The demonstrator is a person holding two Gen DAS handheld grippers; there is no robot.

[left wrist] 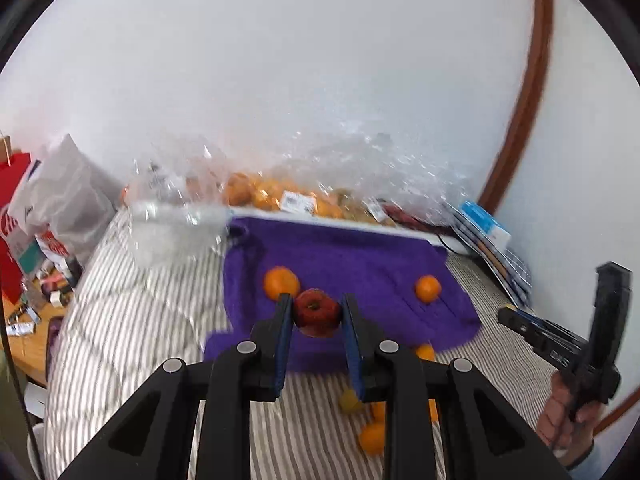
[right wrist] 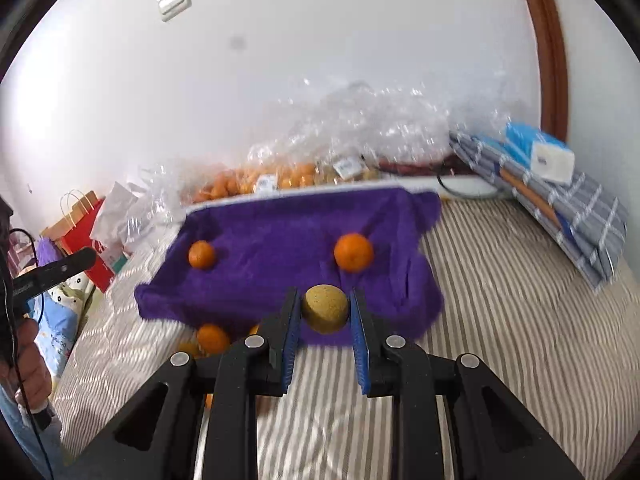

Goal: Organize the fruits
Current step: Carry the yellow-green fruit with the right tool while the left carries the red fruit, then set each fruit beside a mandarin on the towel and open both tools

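Note:
My left gripper [left wrist: 316, 312] is shut on a red apple [left wrist: 317, 312], held above the front edge of a purple towel [left wrist: 340, 252]. Two oranges [left wrist: 281, 282] [left wrist: 427, 289] lie on that towel. My right gripper [right wrist: 325, 310] is shut on a yellow-brown round fruit [right wrist: 325, 308], also over the towel's [right wrist: 288, 240] near edge. The same two oranges [right wrist: 201, 254] [right wrist: 353, 252] show in the right wrist view. Several loose oranges [left wrist: 372, 438] [right wrist: 213, 338] and a yellowish fruit [left wrist: 350, 402] rest on the striped bedspread in front of the towel.
Clear plastic bags of oranges [left wrist: 280, 196] [right wrist: 256, 180] line the wall behind the towel. Folded checked cloth with a blue-white pack [right wrist: 540, 156] lies at the right. Paper bags [right wrist: 86, 220] and a cluttered side table [left wrist: 36, 300] stand at the left.

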